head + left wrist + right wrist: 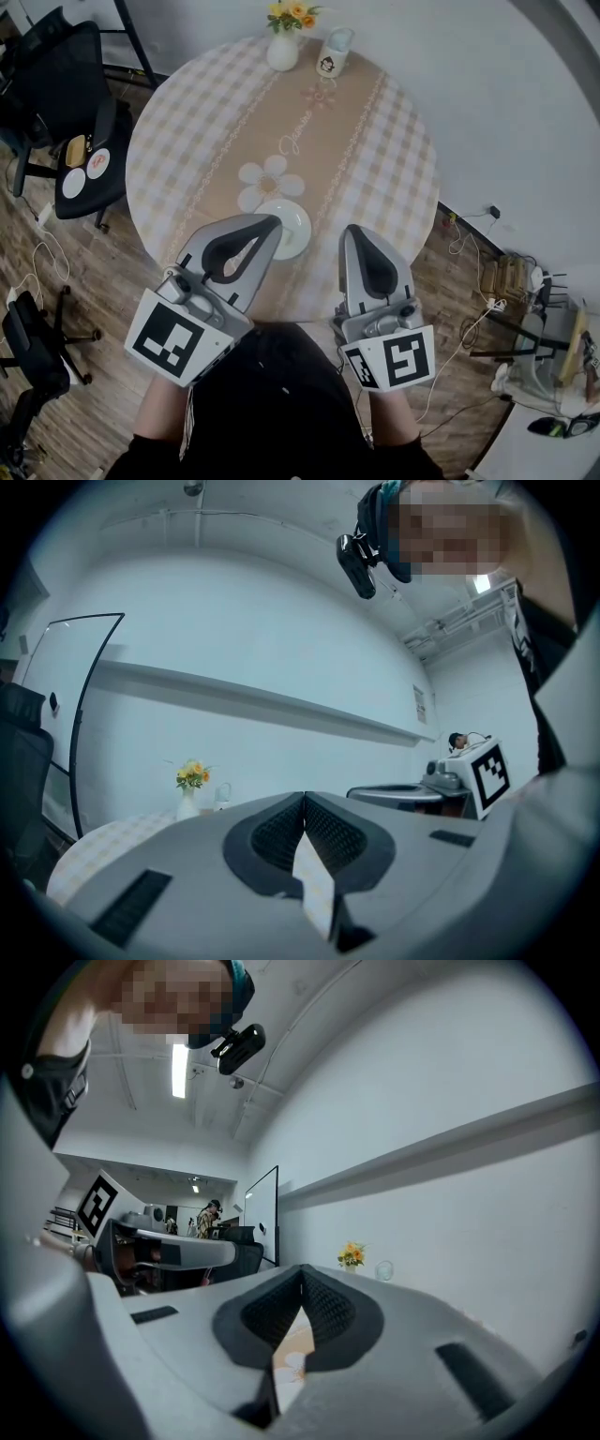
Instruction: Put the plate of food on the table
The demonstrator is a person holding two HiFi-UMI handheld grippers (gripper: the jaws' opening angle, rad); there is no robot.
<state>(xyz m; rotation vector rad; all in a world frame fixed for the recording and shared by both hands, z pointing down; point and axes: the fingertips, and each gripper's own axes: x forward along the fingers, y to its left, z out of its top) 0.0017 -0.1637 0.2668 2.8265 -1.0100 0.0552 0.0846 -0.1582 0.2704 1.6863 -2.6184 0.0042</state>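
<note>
A small white plate [294,225] lies on the round table's checked cloth [187,141], near the front edge; I see no food on it. My left gripper [273,221] is shut and holds nothing. It is held level, and in the head view its tips overlap the plate's left rim. My right gripper [351,230] is also shut and empty, just right of the plate. In the left gripper view the jaws [305,797] meet at the tip, with the cloth showing below. The right gripper view shows the same [302,1269].
A white vase of yellow flowers [283,42] and a small white jar [335,52] stand at the table's far edge. Black office chairs [66,103] stand on the left. Cables and clutter [525,309] lie on the wooden floor at the right, by the wall.
</note>
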